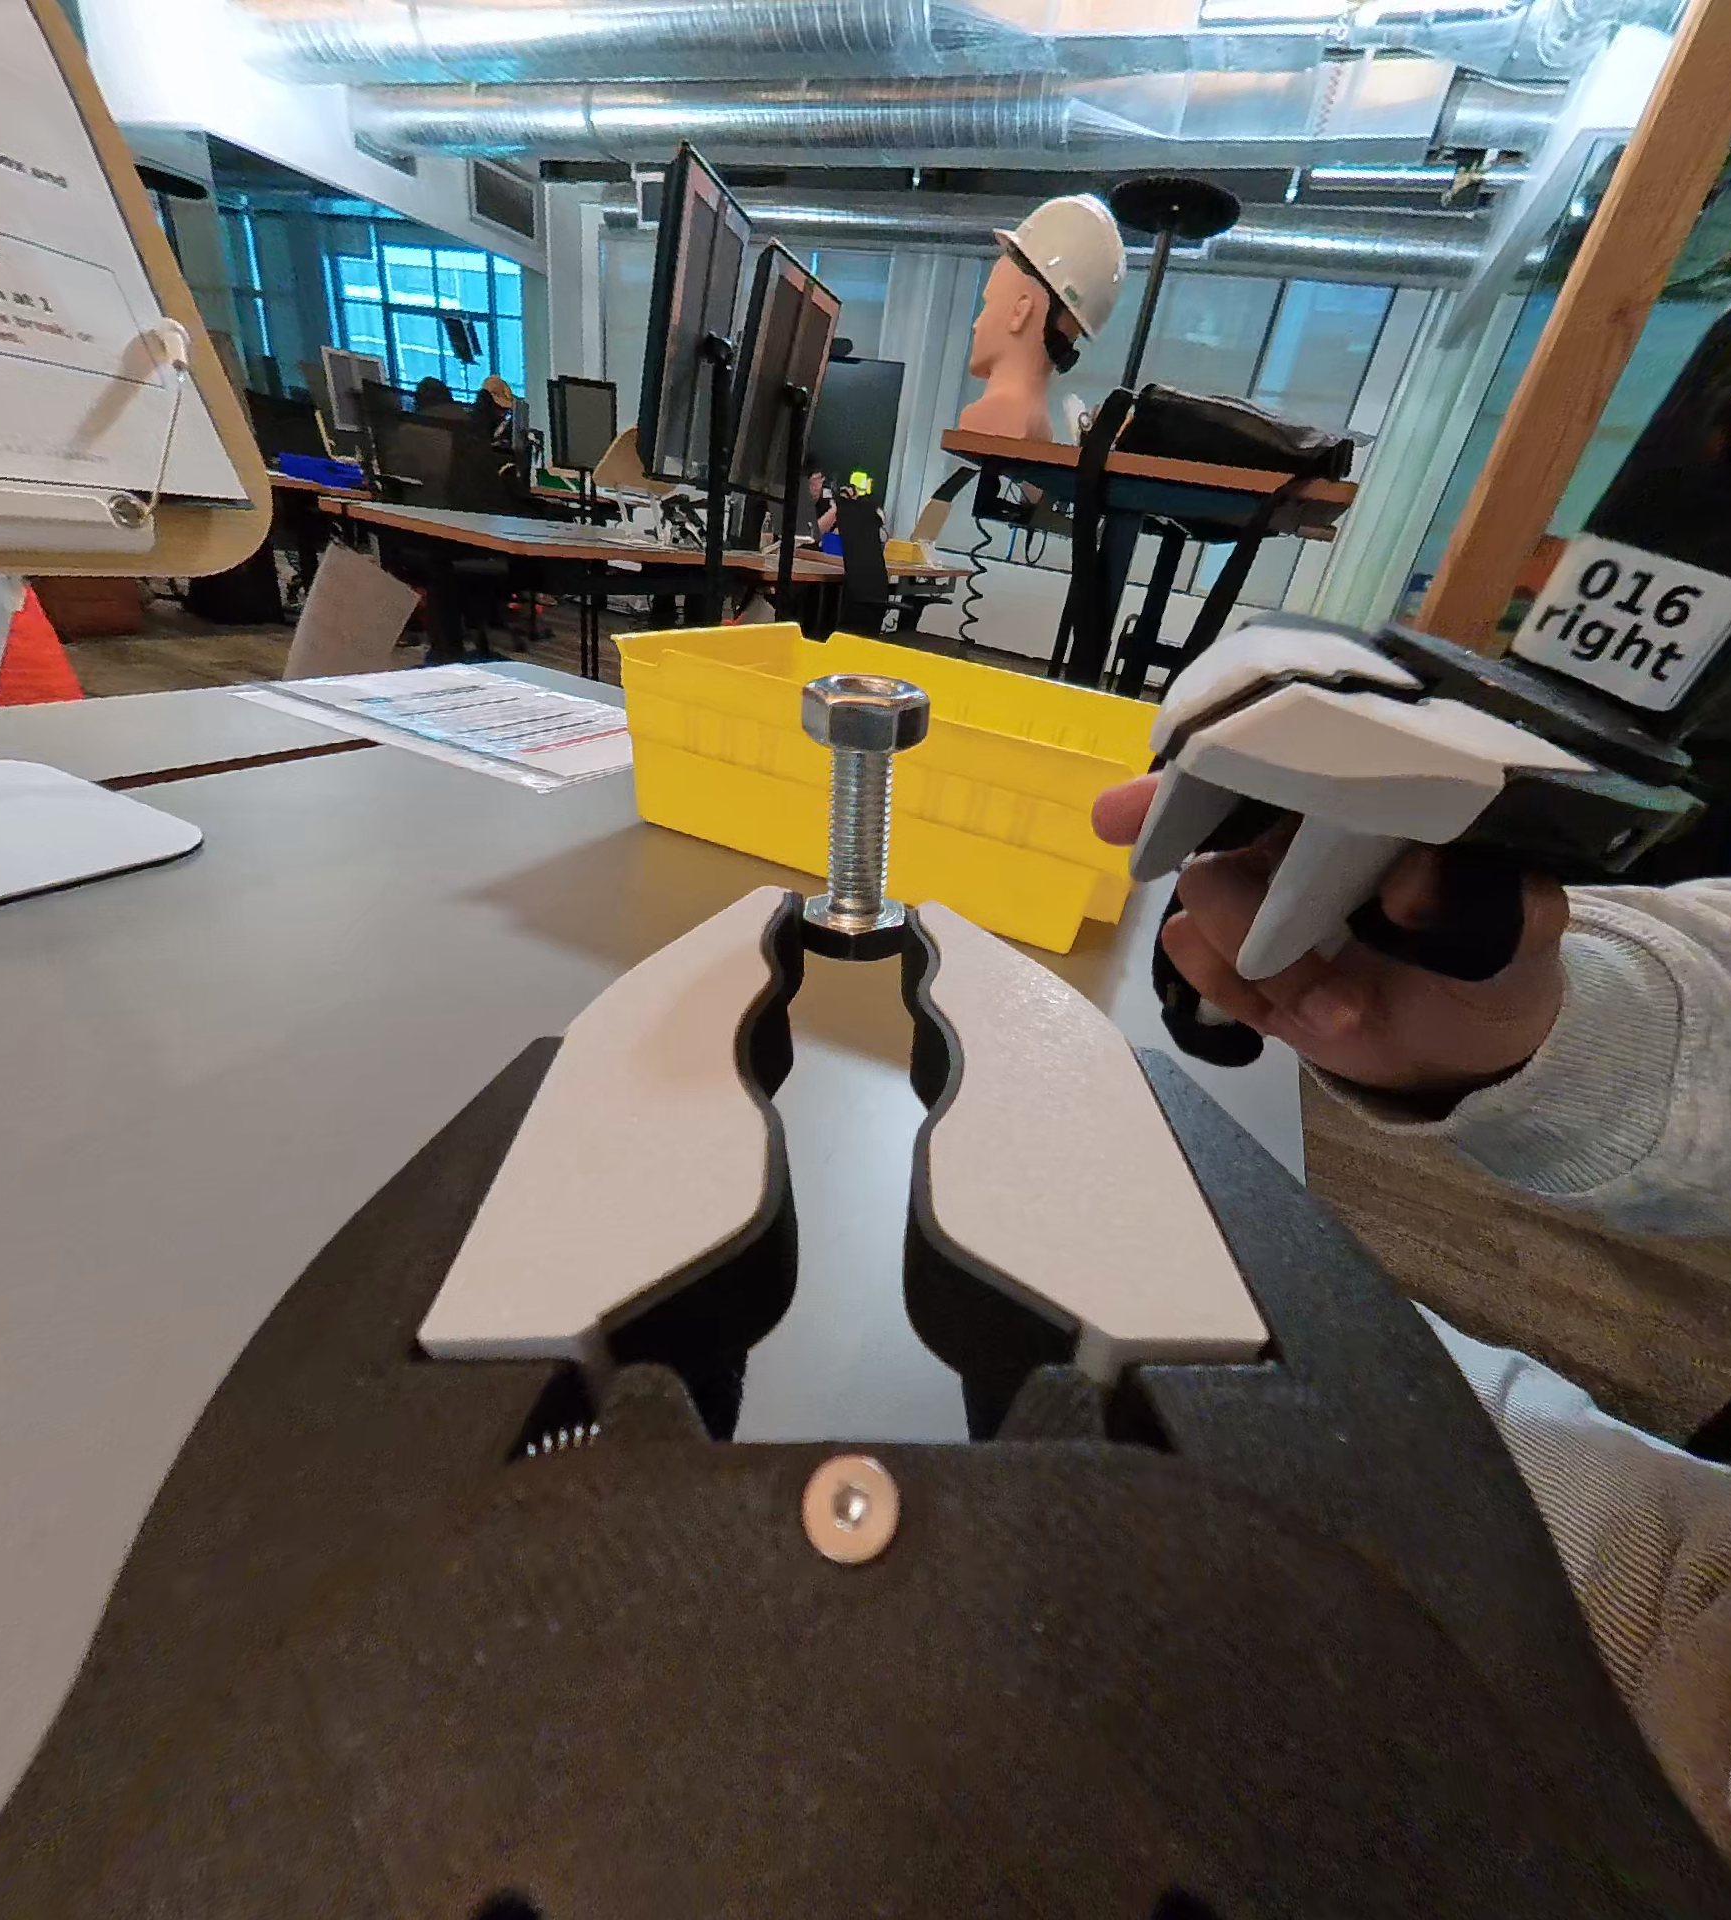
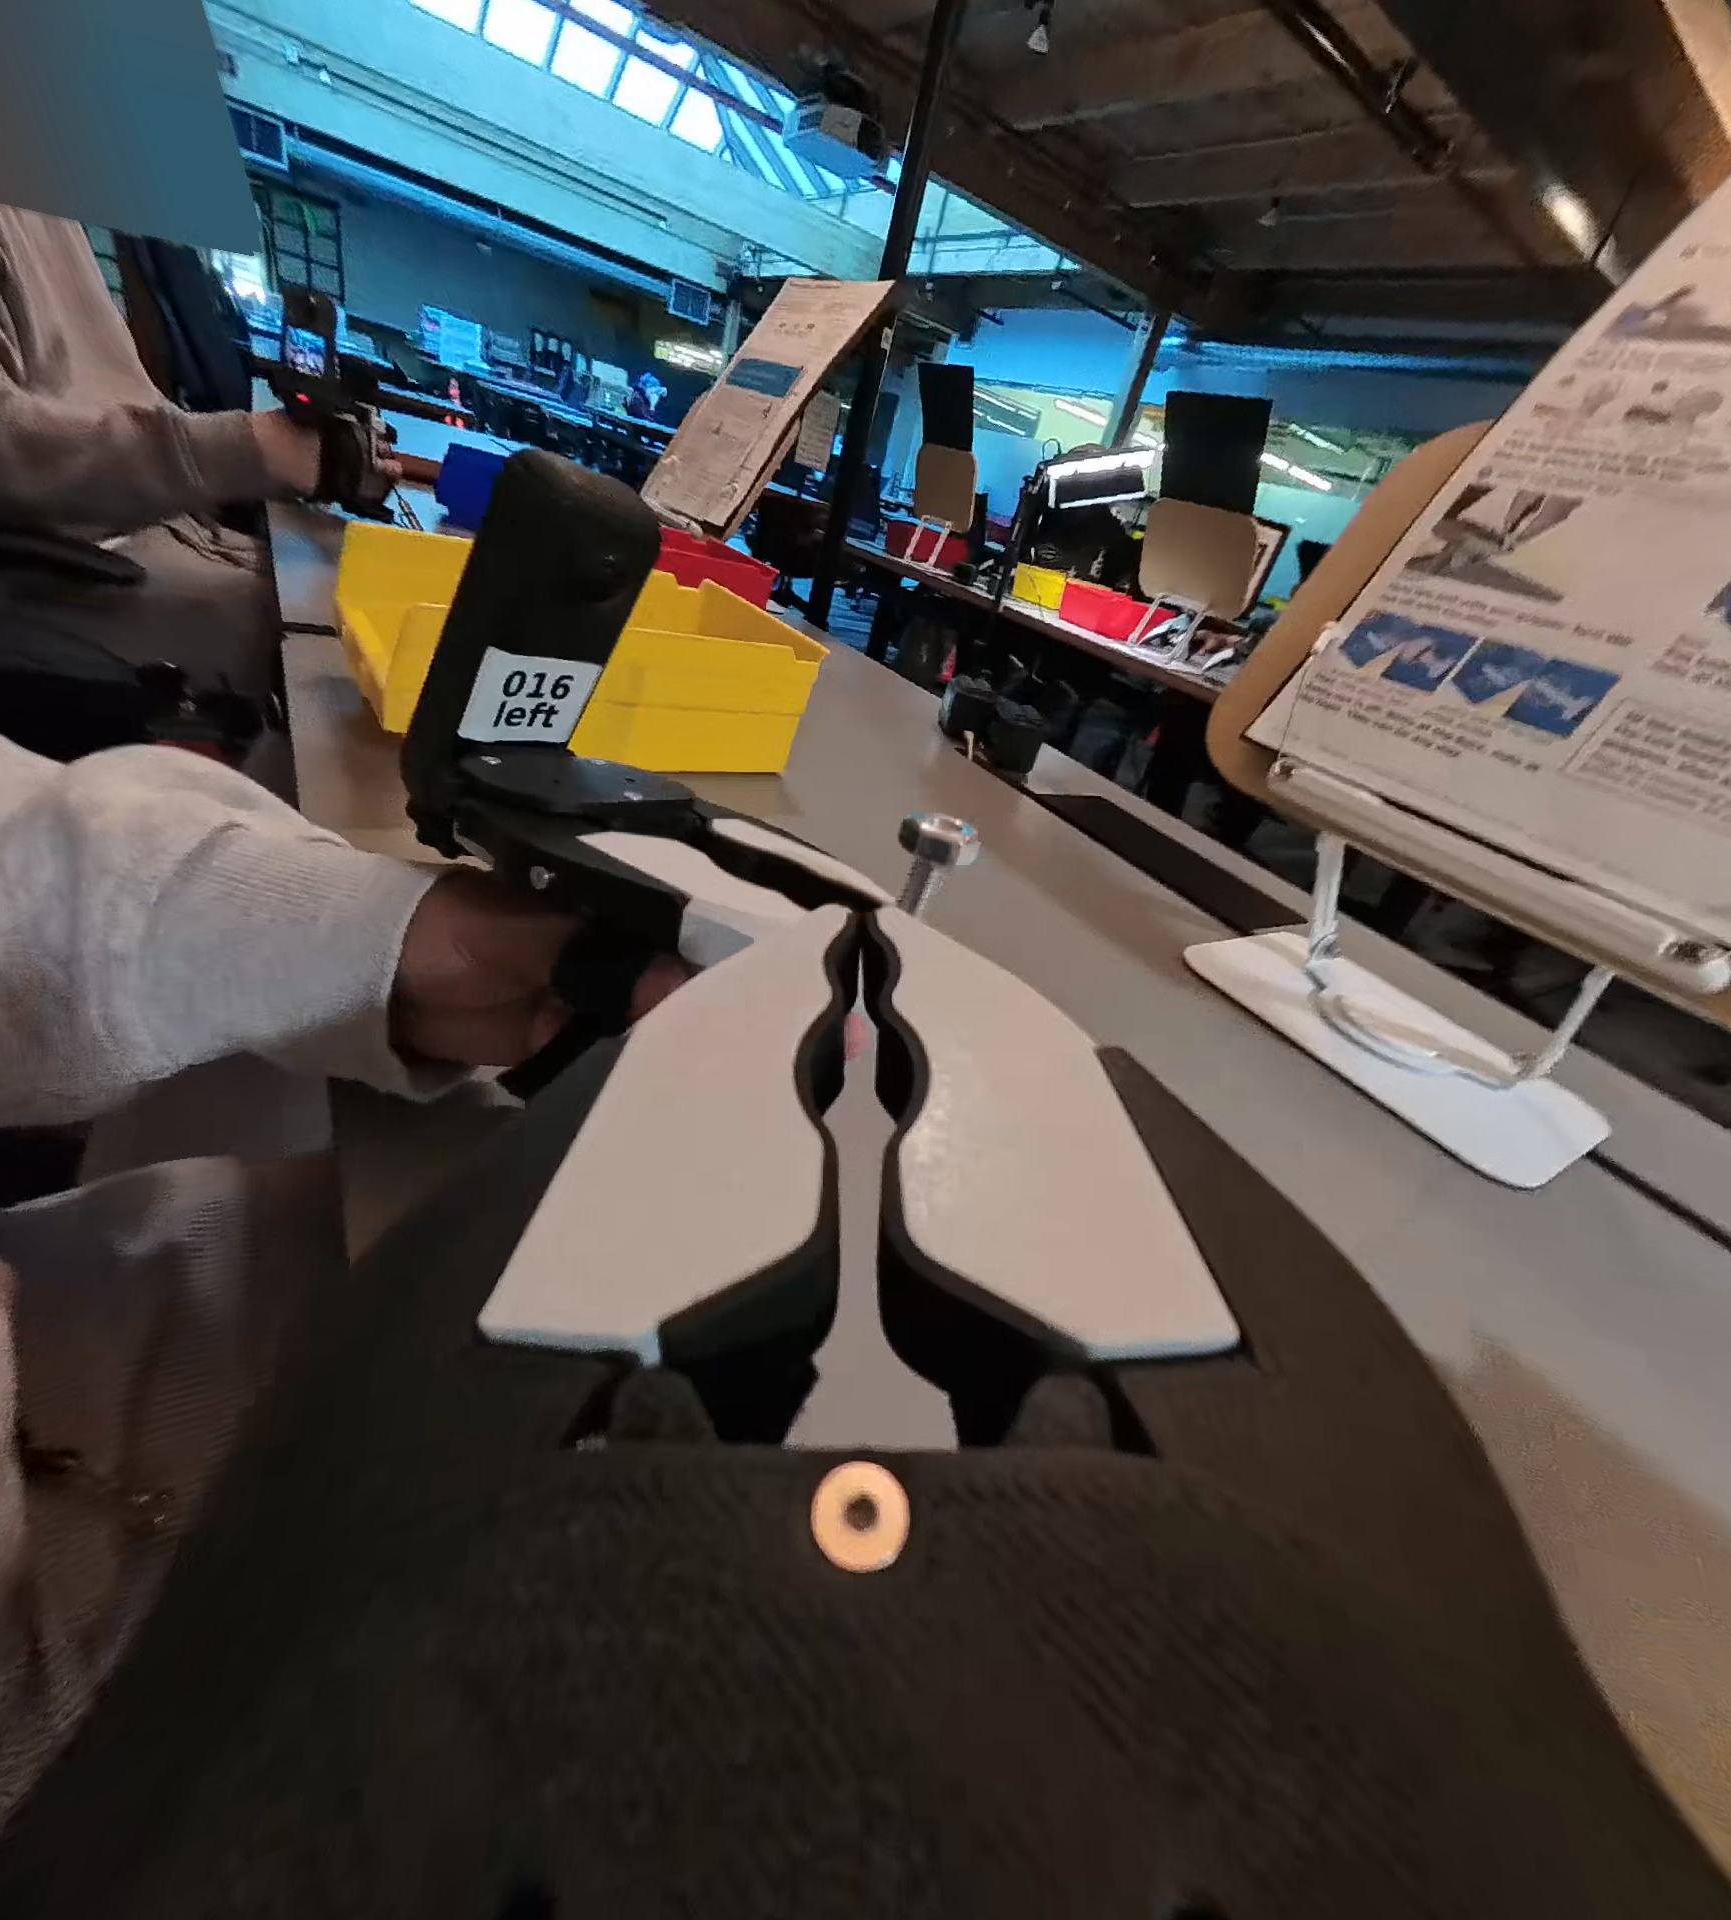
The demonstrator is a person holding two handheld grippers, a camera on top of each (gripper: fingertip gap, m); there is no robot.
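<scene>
A silver threaded bolt stands upright over the grey table, with a hex piece at its top. My left gripper is shut on the bolt's lower hex end, held between the fingertips. The bolt also shows in the right wrist view, just beyond the left gripper. My right gripper is shut and empty, with its tips touching, and points toward the left gripper. In the left wrist view the right gripper hangs to the right of the bolt, fingers down, held by a hand.
A yellow bin sits on the table behind the bolt and also shows in the right wrist view. A document stand on a white base stands at the left. A laminated sheet lies beside the bin. Another person sits beyond.
</scene>
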